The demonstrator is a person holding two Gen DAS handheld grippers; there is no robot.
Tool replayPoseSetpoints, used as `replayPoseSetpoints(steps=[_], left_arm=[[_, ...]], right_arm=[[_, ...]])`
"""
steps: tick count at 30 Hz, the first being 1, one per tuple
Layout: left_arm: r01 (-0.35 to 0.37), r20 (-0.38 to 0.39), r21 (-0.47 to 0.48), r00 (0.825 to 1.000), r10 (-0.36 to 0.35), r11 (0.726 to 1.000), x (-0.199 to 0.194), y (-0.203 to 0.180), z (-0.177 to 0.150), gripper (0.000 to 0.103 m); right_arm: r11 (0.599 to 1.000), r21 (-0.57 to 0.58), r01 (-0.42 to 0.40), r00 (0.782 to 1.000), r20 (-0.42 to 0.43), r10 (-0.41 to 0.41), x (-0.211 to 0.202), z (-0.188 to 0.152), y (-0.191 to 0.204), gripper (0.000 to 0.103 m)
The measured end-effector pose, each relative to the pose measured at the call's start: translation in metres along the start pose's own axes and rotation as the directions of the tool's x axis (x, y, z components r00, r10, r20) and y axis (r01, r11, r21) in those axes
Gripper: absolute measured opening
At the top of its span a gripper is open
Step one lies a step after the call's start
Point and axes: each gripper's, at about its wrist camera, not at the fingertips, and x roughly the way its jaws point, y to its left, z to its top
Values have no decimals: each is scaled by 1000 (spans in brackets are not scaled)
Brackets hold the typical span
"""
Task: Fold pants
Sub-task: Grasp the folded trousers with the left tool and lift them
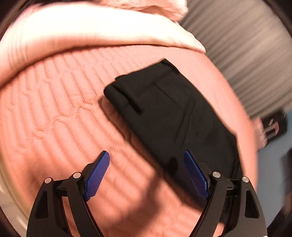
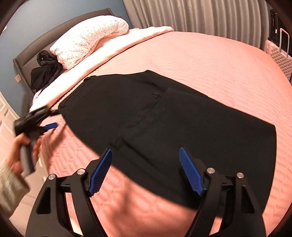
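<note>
Black pants (image 2: 164, 120) lie folded flat on the pink quilted bedspread (image 2: 219, 60), waistband toward the pillows. In the left wrist view the pants (image 1: 173, 116) lie ahead and to the right. My left gripper (image 1: 147, 156) is open and empty, above the bedspread at the pants' near edge. It also shows in the right wrist view (image 2: 47, 118), held in a hand by the pants' left corner. My right gripper (image 2: 146, 153) is open and empty, hovering over the near edge of the pants.
A spotted white pillow (image 2: 87, 40) and a dark garment (image 2: 43, 71) lie at the headboard. A pale folded blanket (image 1: 91, 36) lies across the bed's head. Grey curtains (image 2: 200, 14) hang behind. A pink suitcase (image 2: 279, 54) stands at the right.
</note>
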Motion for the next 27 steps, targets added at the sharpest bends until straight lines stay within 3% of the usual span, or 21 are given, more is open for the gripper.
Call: replayPoseSetpoints(steps=[2, 5, 11, 13, 16, 18, 19, 20, 22, 25, 27], left_arm=[[35, 19, -63, 999, -34, 997, 5, 5, 11, 84], [66, 28, -82, 998, -64, 994, 17, 5, 23, 86], [202, 116, -142, 976, -186, 969, 34, 6, 49, 87], [246, 150, -158, 963, -223, 956, 39, 7, 54, 88], [345, 191, -135, 929, -317, 929, 44, 7, 61, 87], [398, 196, -121, 908, -371, 909, 49, 5, 63, 74], [405, 184, -118, 906, -381, 907, 51, 3, 65, 56], [399, 178, -114, 909, -376, 910, 53, 1, 65, 38], [344, 171, -48, 928, -331, 938, 48, -13, 66, 16], [251, 189, 127, 944, -272, 960, 30, -53, 64, 16], [206, 198, 273, 944, -265, 940, 16, -93, 57, 16]], right_arm=[[1000, -14, 19, 1000, -8, -19, -6, -6, 3, 74], [999, -25, 27, 1000, -10, -27, -17, -12, 4, 74], [1000, 2, 28, 999, -28, -28, -16, -15, 4, 74], [999, 12, 31, 999, -29, -30, -15, -16, 3, 74], [999, 27, 40, 999, -30, -40, -14, -19, 1, 74], [998, 38, 50, 998, -28, -49, -15, -20, -2, 74], [998, 42, 51, 998, -28, -50, -16, -21, -3, 74], [997, 44, 55, 998, -29, -54, -16, -22, -5, 74], [996, 56, 72, 997, -17, -71, -22, -24, -10, 74], [991, 96, 97, 995, 6, -98, -33, -28, -25, 74], [983, 138, 120, 992, 20, -123, -42, -31, -39, 75]])
